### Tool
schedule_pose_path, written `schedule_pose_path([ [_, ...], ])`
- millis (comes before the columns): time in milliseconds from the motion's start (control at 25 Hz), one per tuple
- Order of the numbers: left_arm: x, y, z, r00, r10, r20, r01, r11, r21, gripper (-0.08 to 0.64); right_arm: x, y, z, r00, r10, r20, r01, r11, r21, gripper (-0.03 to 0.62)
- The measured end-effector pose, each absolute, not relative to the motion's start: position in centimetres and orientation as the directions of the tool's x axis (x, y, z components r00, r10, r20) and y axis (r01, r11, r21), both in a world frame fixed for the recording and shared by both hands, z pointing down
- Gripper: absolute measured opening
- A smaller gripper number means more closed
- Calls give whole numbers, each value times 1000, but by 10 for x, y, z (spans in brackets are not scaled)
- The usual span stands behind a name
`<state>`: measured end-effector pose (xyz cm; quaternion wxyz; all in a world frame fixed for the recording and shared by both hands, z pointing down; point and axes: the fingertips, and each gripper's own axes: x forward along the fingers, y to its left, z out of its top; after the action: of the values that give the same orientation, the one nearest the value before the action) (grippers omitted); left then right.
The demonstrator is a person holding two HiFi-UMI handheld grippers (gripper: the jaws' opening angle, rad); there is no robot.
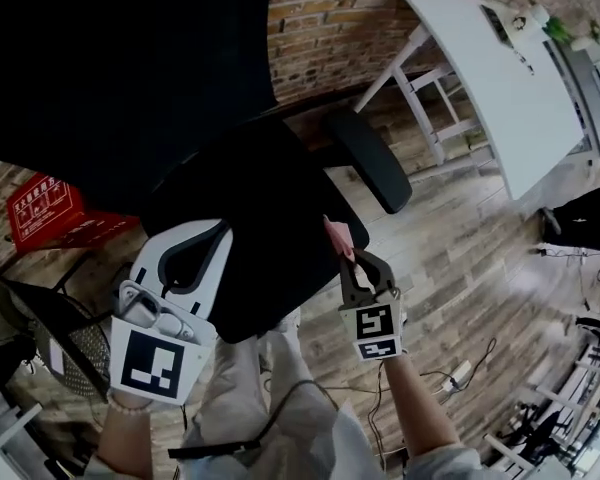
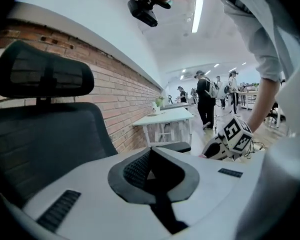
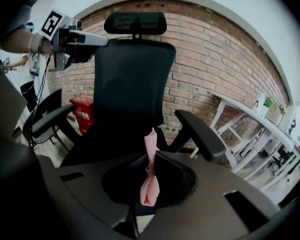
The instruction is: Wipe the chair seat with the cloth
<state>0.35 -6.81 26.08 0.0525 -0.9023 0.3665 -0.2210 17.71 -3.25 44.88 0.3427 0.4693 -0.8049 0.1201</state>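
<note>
A black office chair stands below me, its seat [image 1: 270, 208] between my two grippers and its tall backrest [image 3: 132, 84] toward the brick wall. My right gripper [image 1: 346, 260] hovers at the seat's front right edge, shut on a pink cloth [image 3: 150, 171] that sticks up in a narrow twist from between its jaws; the cloth [image 1: 337, 236] shows pink in the head view too. My white left gripper [image 1: 192, 253] is over the seat's front left, jaws together with nothing between them [image 2: 150, 154]. From the left gripper view, the right gripper [image 2: 225, 144] is seen beyond the far armrest.
The chair's armrests [image 1: 370, 158] [image 3: 47, 119] flank the seat, and the headrest [image 2: 42, 76] tops the back. A red box [image 1: 45, 208] sits by the brick wall. A white table [image 1: 490, 68] stands to the right. Cables lie on the wooden floor [image 1: 460, 373]. People stand far off [image 2: 207, 96].
</note>
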Motion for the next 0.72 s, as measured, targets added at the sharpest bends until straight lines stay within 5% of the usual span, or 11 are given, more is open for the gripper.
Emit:
schedule_pose_path([
  [720,2,27,101,573,-787,229,-695,-614,-373,18,147,20,186,-503,-793,344,-799,578,165,55],
])
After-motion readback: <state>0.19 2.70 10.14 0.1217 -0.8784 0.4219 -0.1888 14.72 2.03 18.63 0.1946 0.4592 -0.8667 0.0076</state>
